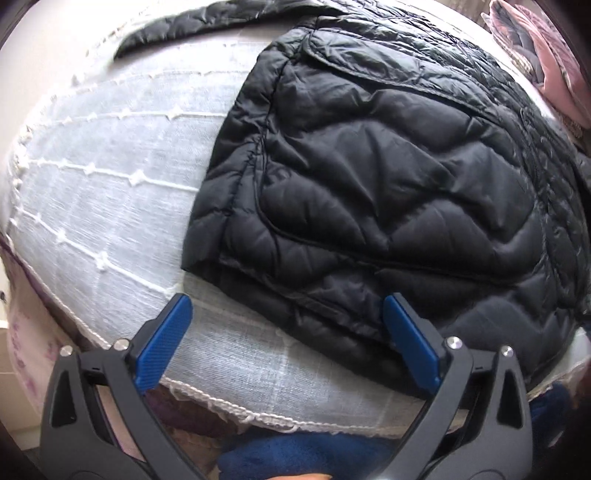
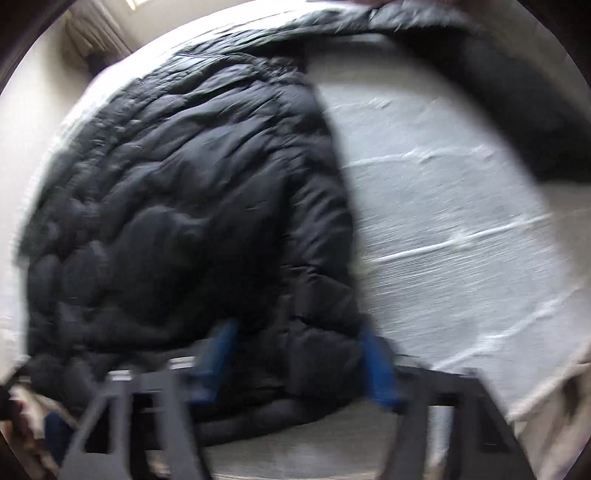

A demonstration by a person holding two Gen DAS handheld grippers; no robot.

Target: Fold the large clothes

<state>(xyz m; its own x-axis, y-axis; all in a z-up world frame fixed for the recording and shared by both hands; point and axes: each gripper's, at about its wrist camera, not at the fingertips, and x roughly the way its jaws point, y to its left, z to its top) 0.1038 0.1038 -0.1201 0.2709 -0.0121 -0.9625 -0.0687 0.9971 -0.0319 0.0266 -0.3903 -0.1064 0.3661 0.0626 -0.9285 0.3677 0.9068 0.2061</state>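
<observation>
The left gripper [image 1: 286, 312] is spread wide with nothing between its blue fingers [image 1: 168, 339]. Just under and ahead of it lies a pale woven cover [image 1: 110, 206] with raised white lines. The black quilted jacket [image 1: 388, 192] lies flat on that cover, ahead and to the right, its near hem passing behind the right finger; whether they touch is unclear. Farther off, a sleeve [image 1: 207, 27] stretches away to the left, and pink fabric [image 1: 554, 59] sits at far right.

The right gripper [image 2: 295, 354], badly blurred, is parted and holds nothing. The jacket [image 2: 177, 221] lies ahead and left of it, the cover [image 2: 443, 229] ahead to the right.
</observation>
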